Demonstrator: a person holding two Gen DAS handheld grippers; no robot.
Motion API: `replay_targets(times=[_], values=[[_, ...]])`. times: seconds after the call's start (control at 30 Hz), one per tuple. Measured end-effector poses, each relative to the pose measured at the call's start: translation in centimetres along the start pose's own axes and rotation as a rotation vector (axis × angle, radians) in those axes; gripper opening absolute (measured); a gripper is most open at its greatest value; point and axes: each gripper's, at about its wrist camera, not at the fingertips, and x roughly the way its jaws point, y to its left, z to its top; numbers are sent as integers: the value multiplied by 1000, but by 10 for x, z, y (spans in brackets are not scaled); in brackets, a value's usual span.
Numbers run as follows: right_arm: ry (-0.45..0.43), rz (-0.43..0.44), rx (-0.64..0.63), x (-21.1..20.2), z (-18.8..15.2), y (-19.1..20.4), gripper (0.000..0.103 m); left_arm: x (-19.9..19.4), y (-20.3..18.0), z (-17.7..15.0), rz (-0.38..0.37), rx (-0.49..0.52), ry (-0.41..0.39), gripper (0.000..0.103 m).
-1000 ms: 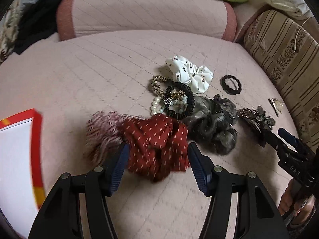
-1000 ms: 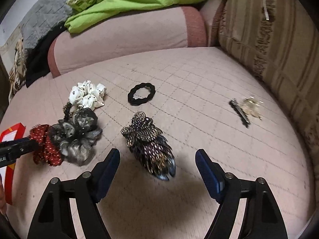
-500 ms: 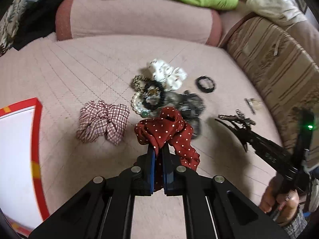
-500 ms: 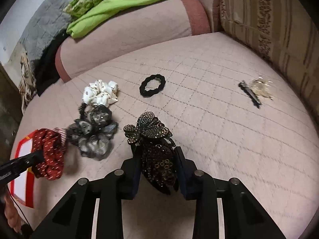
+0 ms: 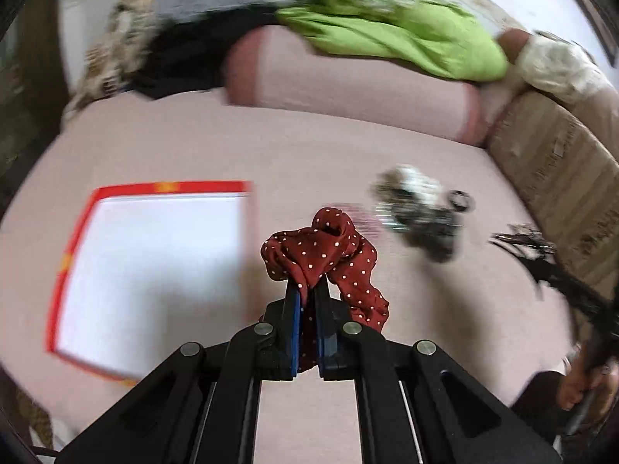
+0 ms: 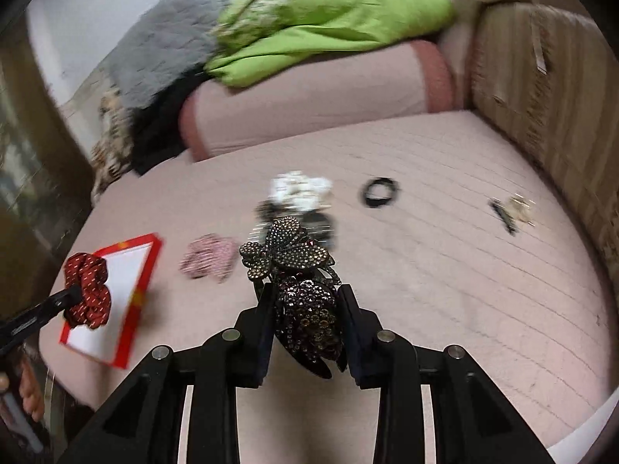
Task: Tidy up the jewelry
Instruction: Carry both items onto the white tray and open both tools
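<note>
My left gripper (image 5: pixel 307 290) is shut on a red polka-dot scrunchie (image 5: pixel 325 247) and holds it above the bed, just right of a white tray with a red rim (image 5: pixel 154 187). In the right wrist view the scrunchie (image 6: pixel 87 290) hangs over the tray (image 6: pixel 147 270). My right gripper (image 6: pixel 305 294) is shut on a dark jewelled butterfly hair clip (image 6: pixel 298 266), lifted off the bed. A plaid scrunchie (image 6: pixel 209 257), a white dotted scrunchie (image 6: pixel 301 187), a dark fuzzy scrunchie (image 5: pixel 429 228), a black hair tie (image 6: pixel 381 191) and a small gold clip (image 6: pixel 512 210) lie on the bed.
A pink bolster (image 6: pixel 309 104) and a green cloth (image 6: pixel 329 19) lie at the back of the pink quilted bed (image 6: pixel 445 270). A striped brown cushion (image 6: pixel 541 96) lines the right side. Grey and black fabrics (image 5: pixel 201 19) pile at the back left.
My left gripper closed on the red scrunchie, lifted it and carried it left toward the tray. My right gripper closed on the butterfly clip and raised it off the bed.
</note>
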Motion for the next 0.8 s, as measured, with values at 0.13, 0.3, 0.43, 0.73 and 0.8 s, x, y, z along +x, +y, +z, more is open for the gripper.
replay_targets(times=[0.13, 0.3, 0.43, 0.73, 0.8], values=[[49, 76, -78, 13, 0, 57, 34, -2, 66, 4, 102, -65, 0, 6], [130, 179, -142, 51, 3, 133, 34, 11, 137, 23, 144, -198, 2, 6], [192, 220, -183, 94, 8, 192, 34, 35, 177, 34, 154, -325, -5, 6], [292, 213, -227, 196, 23, 265, 34, 101, 237, 48, 167, -524, 30, 6], [299, 205, -238, 213, 26, 274, 34, 109, 246, 49, 201, -537, 22, 6]])
